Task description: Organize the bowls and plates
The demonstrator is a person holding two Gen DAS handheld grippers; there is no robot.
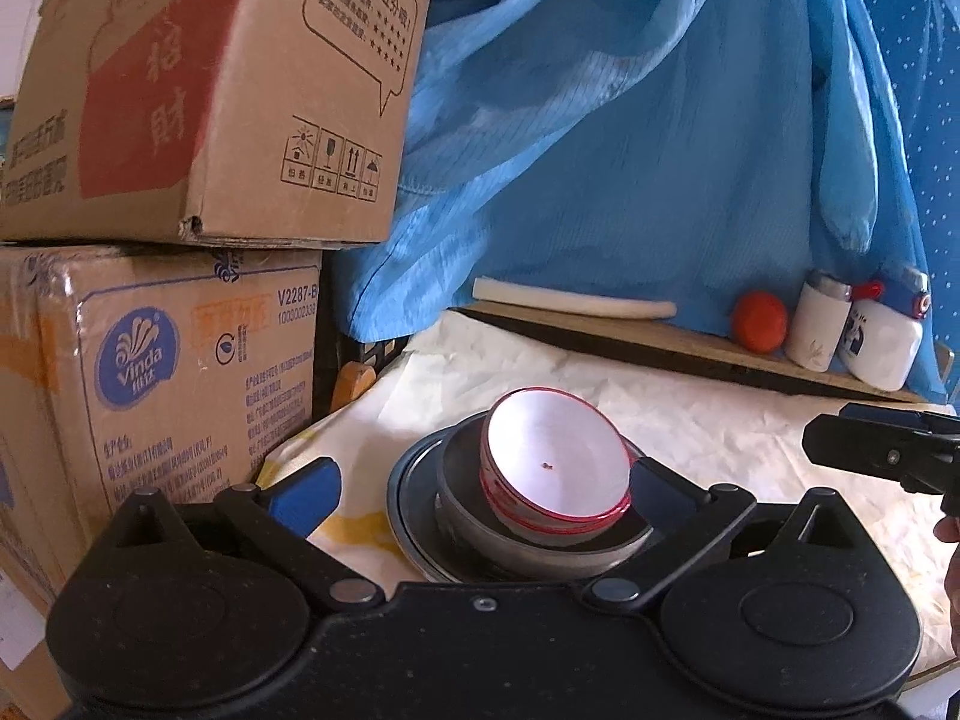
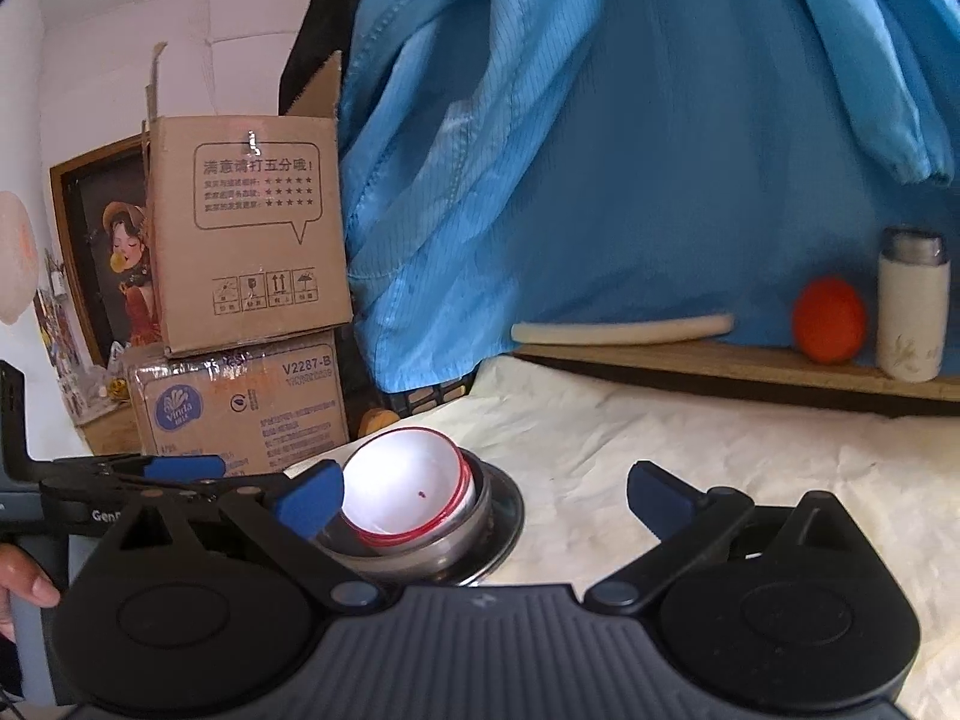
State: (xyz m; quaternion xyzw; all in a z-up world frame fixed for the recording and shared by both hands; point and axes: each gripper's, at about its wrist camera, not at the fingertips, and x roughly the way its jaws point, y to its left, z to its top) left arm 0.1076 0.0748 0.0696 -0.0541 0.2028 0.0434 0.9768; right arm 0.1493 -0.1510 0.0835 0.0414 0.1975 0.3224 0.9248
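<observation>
A glossy white bowl (image 1: 555,468) sits in dull metal dishes (image 1: 480,534) on crinkled paper (image 1: 690,420).

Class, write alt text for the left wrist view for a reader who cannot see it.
A white bowl with a red rim sits tilted in a stack of steel bowls on a round metal plate, between the fingers of the open left gripper. Two cardboard boxes stand stacked to the left, blue cloth hanging behind.
</observation>
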